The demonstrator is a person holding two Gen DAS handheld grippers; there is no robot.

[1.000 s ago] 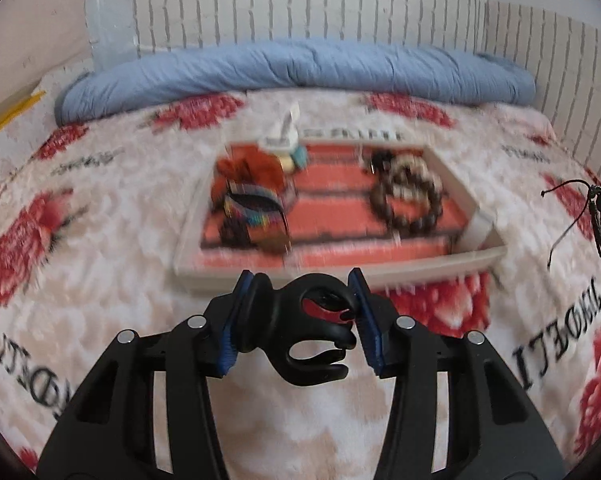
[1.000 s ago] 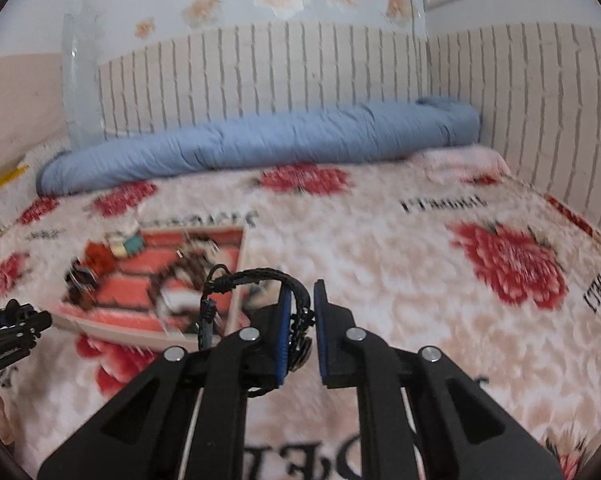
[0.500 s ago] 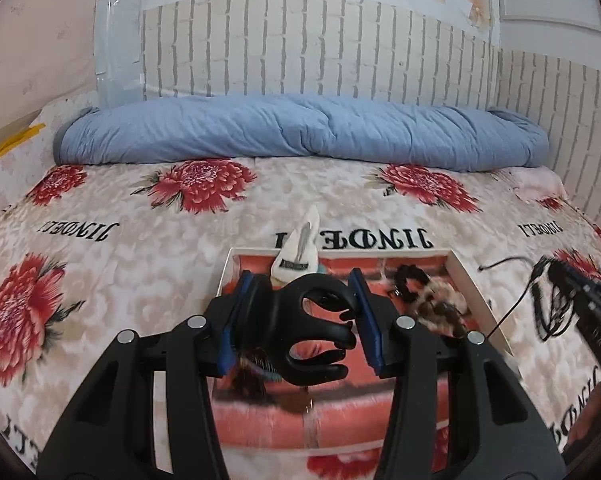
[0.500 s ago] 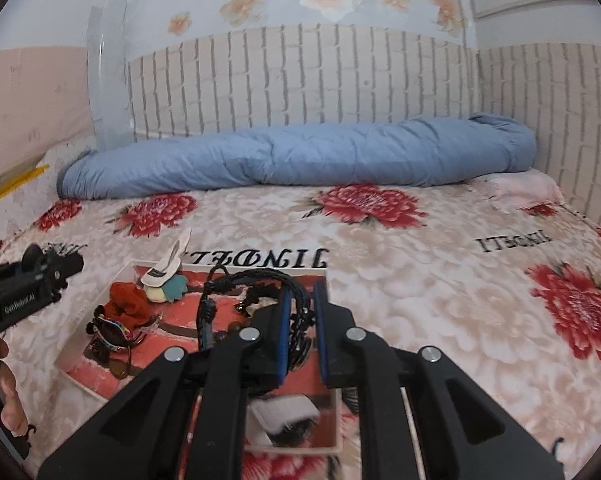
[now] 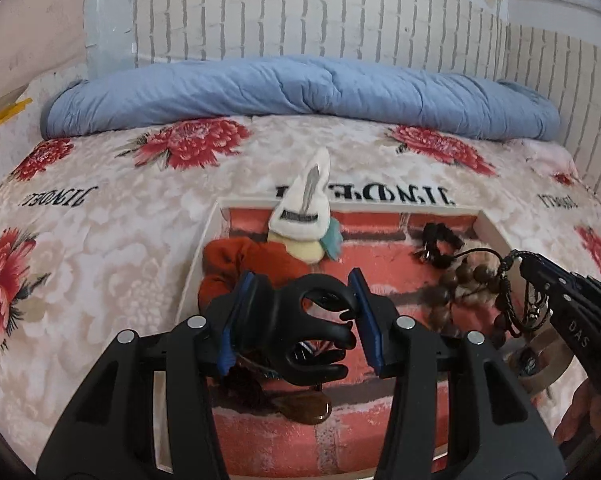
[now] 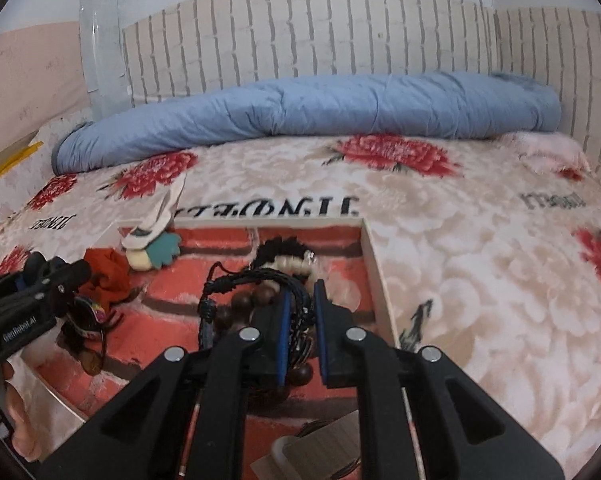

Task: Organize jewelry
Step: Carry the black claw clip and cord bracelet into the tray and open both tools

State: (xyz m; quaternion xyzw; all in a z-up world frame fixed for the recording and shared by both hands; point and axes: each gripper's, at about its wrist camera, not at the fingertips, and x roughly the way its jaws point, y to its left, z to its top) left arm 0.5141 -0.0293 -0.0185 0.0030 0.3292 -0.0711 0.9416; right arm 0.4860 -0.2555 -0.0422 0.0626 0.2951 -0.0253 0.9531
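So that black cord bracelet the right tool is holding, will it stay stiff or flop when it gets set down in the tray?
Probably floppy: the black cord bracelet droops in a loose loop from the right tool, with an end dangling. It looks light, likely to slump over the wooden beads in the tray, and its cords may snag.

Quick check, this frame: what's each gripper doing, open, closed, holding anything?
Left gripper: jaws closed on a black claw hair clip.
Right gripper: jaws closed on a black braided cord bracelet.

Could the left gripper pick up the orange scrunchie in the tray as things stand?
Probably not: the left gripper is shut on a black claw clip, so its jaws are full, though the orange scrunchie lies just beyond.
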